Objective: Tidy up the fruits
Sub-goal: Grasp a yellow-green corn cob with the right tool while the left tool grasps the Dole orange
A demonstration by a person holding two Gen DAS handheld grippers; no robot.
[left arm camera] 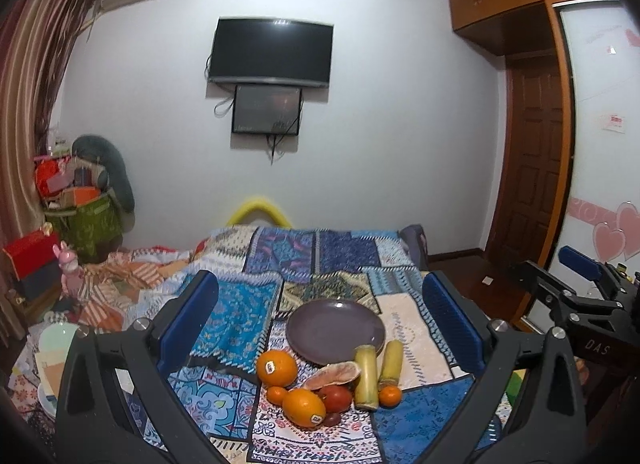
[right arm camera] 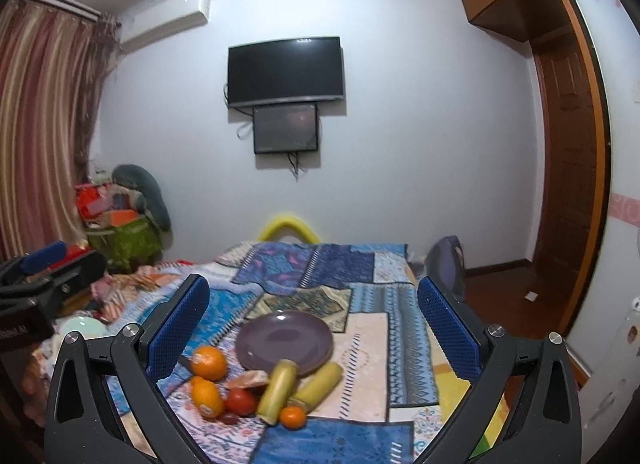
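A purple plate lies bare on the patchwork bedspread. In front of it is a cluster of fruit: two stickered oranges, a red tomato, a grapefruit wedge, two yellow-green cane pieces, small tangerines and a dark grape. My left gripper is open and empty, above and behind the fruit. My right gripper is open and empty, likewise held back from the fruit.
The bed fills the middle. Clutter, boxes and a green bag sit at the left by the curtain. A TV hangs on the far wall. A wardrobe and door stand at the right. The right gripper's body shows at the left view's right edge.
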